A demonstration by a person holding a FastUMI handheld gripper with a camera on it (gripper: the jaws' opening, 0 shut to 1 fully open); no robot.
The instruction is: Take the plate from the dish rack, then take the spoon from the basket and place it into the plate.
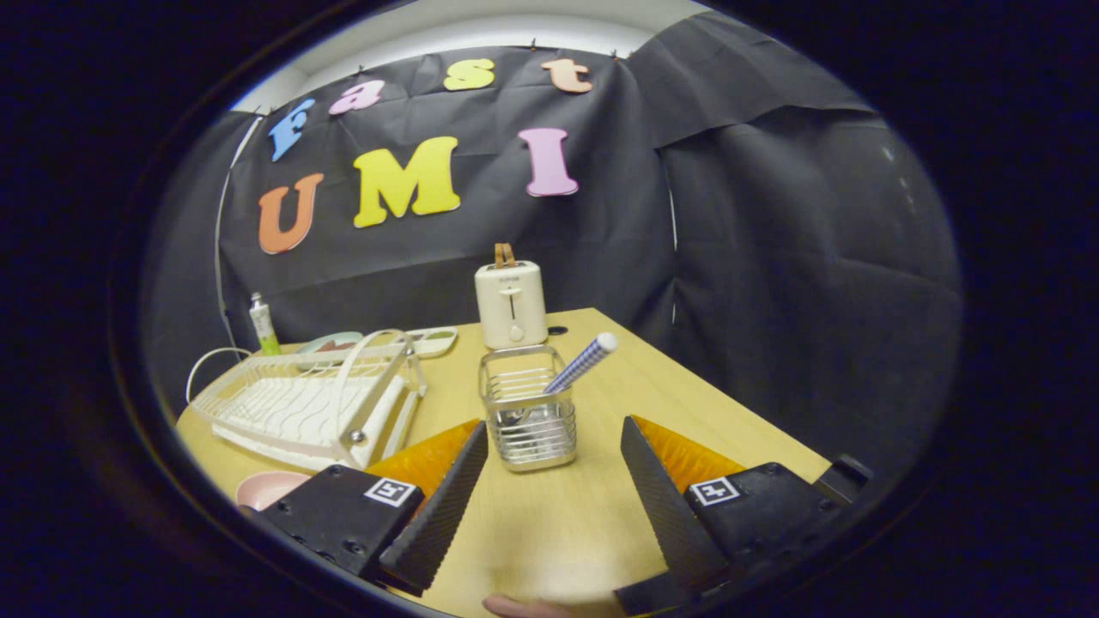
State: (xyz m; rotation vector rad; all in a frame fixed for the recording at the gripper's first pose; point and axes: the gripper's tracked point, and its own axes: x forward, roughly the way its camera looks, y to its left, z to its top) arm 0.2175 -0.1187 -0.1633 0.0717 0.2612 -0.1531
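The claw (549, 438) occupies the bottom centre of the frame with its two fingers spread wide apart, gripping nothing; bare counter (558, 524) shows between them. A fingertip of the person (524, 607) shows at the bottom edge below the claw. Just ahead of the fingertips, centred between them, stands the wire basket (526, 410). The spoon (582, 363) stands in the basket, its checked handle leaning up and to the right, above the rim. At lower left, beside the left finger housing, the pink plate (268, 487) lies flat on the counter, partly hidden. The white dish rack (309, 399) sits at centre left, beyond the plate. A cream toaster (511, 302) stands upright beyond the basket, near the counter's far edge.
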